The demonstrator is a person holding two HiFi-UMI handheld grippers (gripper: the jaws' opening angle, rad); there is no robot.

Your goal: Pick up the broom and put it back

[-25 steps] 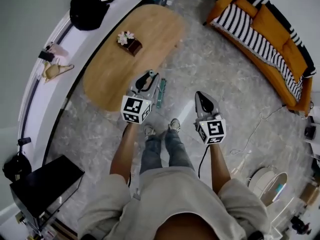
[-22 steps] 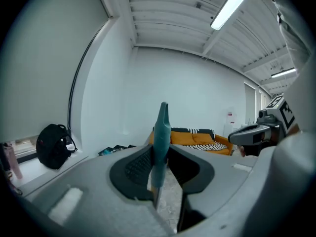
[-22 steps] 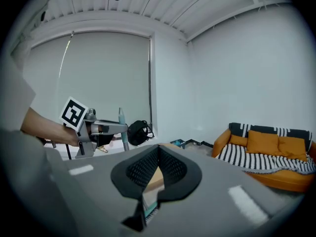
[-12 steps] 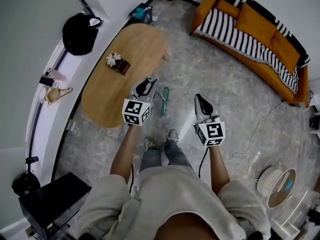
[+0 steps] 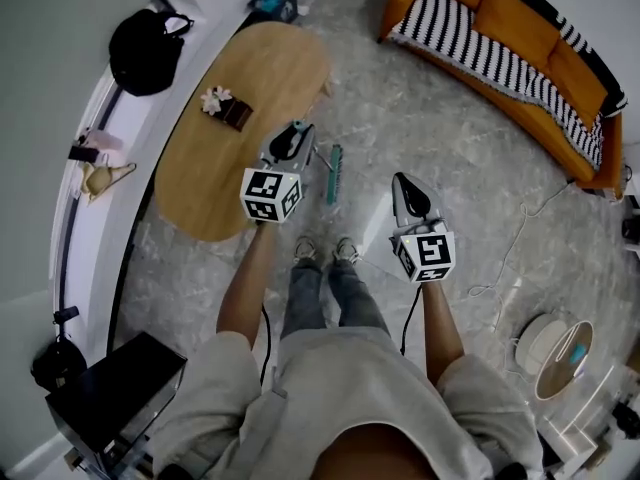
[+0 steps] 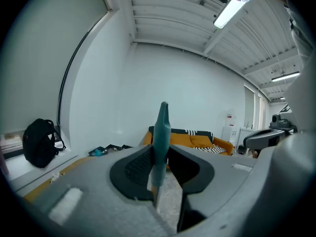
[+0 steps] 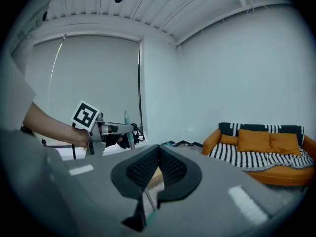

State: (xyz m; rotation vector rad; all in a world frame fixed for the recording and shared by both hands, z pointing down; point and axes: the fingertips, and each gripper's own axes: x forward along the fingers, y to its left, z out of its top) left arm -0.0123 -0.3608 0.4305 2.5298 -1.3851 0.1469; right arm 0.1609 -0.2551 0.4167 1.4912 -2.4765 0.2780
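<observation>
So the left gripper point(image 6: 159, 151) is clamped on the broom point(image 6: 162, 127) by its handle, with the black ribbed pads squeezing it from both sides. The handle stands bolt upright through the jaws, so the long axis is vertical. The tapered teal plastic tip pokes up above the pads toward the top of the left gripper view, and a paler, thinner shaft runs down below them.

In the head view the broom head point(image 5: 333, 173) is a narrow teal strip just right of that gripper, near the middle of the frame. It's low over the grey marbled floor point(image 5: 440, 138), can't tell if it actually touches.

The right gripper point(image 7: 159, 149) sits lower right of that, well apart from the broom, pads pressed together with nothing in them.

Further out there's an oval wooden bench point(image 5: 240, 108) upper left, an orange sofa point(image 5: 520, 38) with a black-and-white striped throw upper right, and a black backpack point(image 5: 145, 48) at far upper left.
</observation>
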